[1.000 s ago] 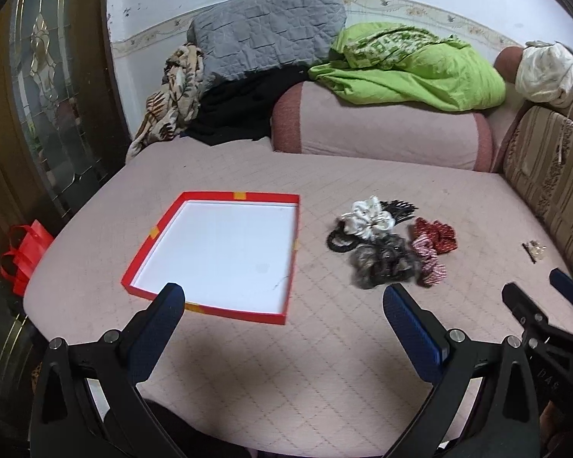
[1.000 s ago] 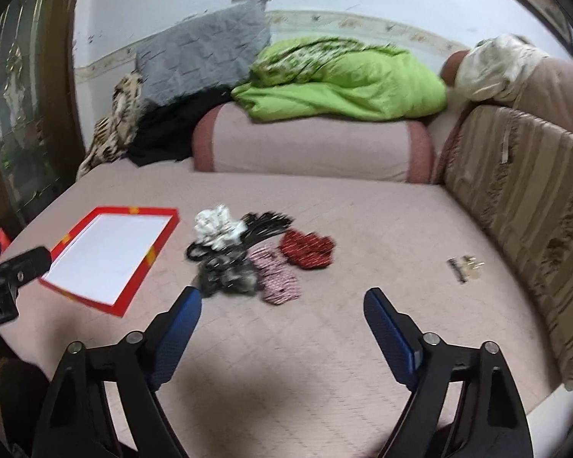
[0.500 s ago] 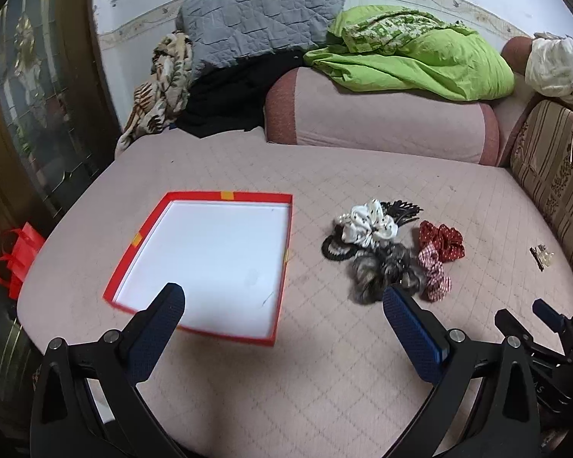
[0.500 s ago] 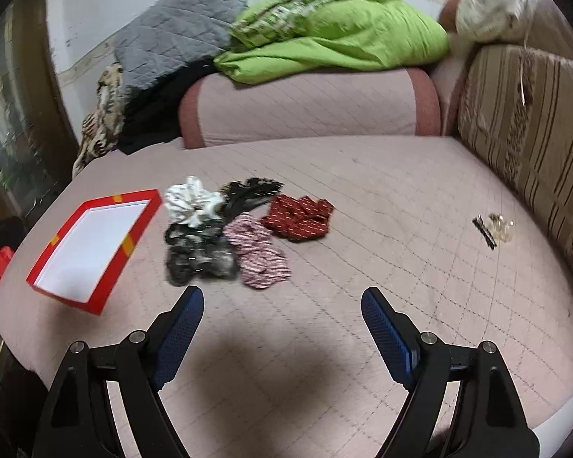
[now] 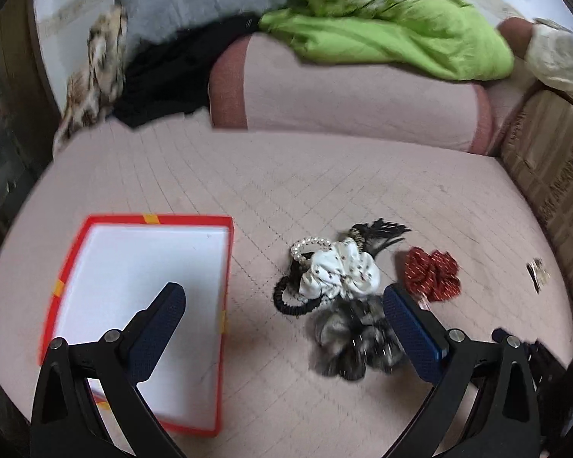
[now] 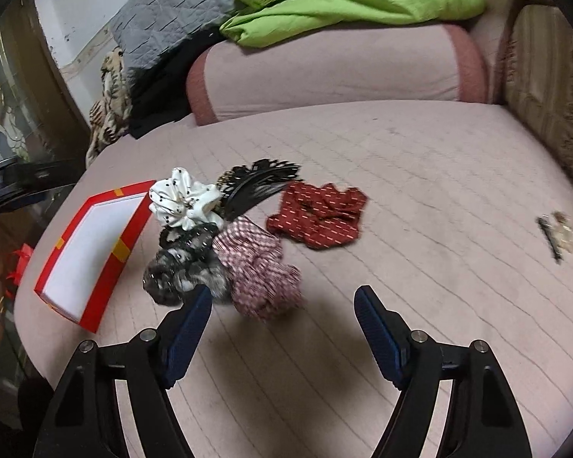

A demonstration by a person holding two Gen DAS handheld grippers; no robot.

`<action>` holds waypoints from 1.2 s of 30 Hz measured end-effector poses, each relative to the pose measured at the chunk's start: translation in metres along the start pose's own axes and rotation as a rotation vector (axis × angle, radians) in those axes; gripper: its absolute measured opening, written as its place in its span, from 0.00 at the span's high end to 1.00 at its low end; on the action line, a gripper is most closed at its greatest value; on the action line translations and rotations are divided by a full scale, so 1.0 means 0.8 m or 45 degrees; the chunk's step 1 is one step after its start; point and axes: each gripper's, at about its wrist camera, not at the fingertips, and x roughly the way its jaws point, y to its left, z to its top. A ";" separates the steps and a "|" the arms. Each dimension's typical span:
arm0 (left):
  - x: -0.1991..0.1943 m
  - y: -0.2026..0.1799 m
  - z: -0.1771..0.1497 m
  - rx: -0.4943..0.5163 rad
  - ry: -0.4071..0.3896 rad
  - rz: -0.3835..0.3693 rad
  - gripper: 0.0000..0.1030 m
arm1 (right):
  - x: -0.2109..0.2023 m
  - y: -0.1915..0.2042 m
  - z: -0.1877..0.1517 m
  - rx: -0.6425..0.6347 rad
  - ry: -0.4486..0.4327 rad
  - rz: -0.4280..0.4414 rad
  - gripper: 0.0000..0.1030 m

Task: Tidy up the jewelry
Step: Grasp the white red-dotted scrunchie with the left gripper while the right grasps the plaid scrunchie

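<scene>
Approach phase: both grippers are hovering above the pink cushion [image 6: 420, 198] with nothing grasped. Right gripper [image 6: 282, 315] is closing its wide jaws slightly, nothing between them, while pointing toward the checked scrunchie [image 6: 259, 267]; left gripper [image 5: 282, 307] is standing spread and empty, one finger over the red tray [image 5: 225, 267]. Next move is probably calling for a descent onto one scrunchie, a pinch, then a carry to the tray. Accessories are lying heaped just beside the tray: grey scrunchie [image 6: 179, 271] nearest, white dotted scrunchie [image 6: 183, 200], black comb [image 6: 256, 183] and red scrunchie [image 6: 317, 213] beyond. Small clip [image 6: 557, 233] is lying well apart.
</scene>
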 end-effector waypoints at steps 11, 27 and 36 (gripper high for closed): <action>0.109 -0.010 0.017 -0.085 0.179 -0.216 0.07 | 0.052 0.001 0.006 -0.033 0.009 0.110 0.36; 0.085 -0.009 -0.025 -0.121 0.219 -0.152 0.92 | 0.073 -0.010 0.000 0.084 0.077 0.281 0.86; -0.046 0.049 -0.044 -0.191 0.017 -0.120 0.92 | 0.040 -0.002 -0.018 0.099 0.041 0.236 0.89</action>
